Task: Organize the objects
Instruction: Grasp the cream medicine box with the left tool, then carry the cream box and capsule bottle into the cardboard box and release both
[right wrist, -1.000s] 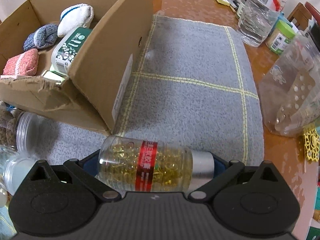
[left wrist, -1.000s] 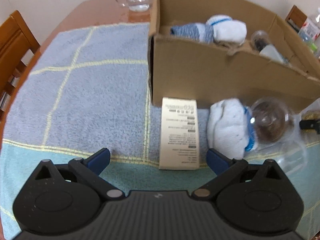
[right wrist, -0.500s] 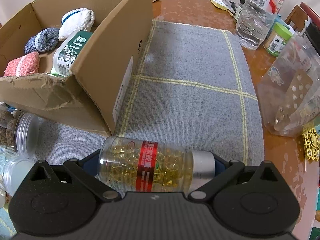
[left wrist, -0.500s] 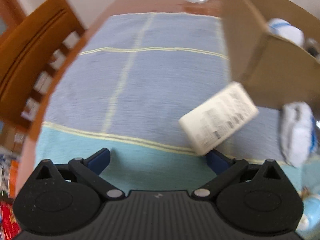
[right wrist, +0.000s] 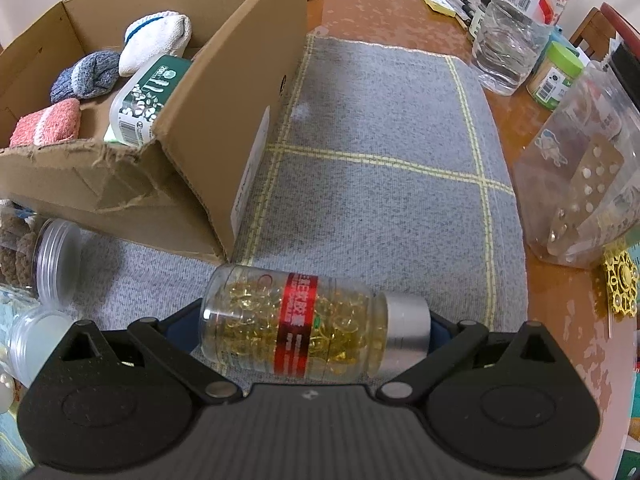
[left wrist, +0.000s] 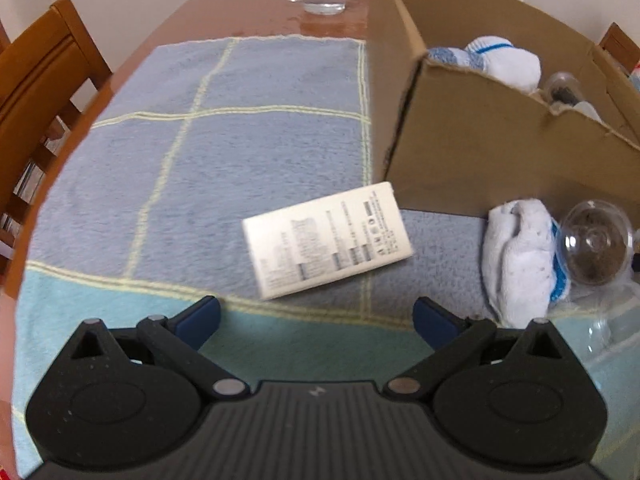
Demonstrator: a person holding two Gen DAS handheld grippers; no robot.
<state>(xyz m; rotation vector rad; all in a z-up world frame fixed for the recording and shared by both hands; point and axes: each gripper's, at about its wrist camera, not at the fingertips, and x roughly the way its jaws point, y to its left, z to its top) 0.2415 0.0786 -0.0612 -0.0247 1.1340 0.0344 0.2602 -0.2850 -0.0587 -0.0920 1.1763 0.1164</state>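
Cardboard box (right wrist: 224, 128) already holds rolled socks (right wrist: 154, 42) and a green-labelled bottle (right wrist: 148, 98) — partly done. White carton (left wrist: 326, 244), a sock bundle (left wrist: 520, 260) and a clear jar (left wrist: 596, 242) lie on the mat just outside it. Right gripper (right wrist: 316, 330) clamps the capsule bottle (right wrist: 296, 322) lengthwise; left gripper (left wrist: 316, 314) spread wide, empty.

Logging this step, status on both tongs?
Left tongs open, empty, white box ahead on towel. Right tongs shut on capsule bottle. Carton left of it.
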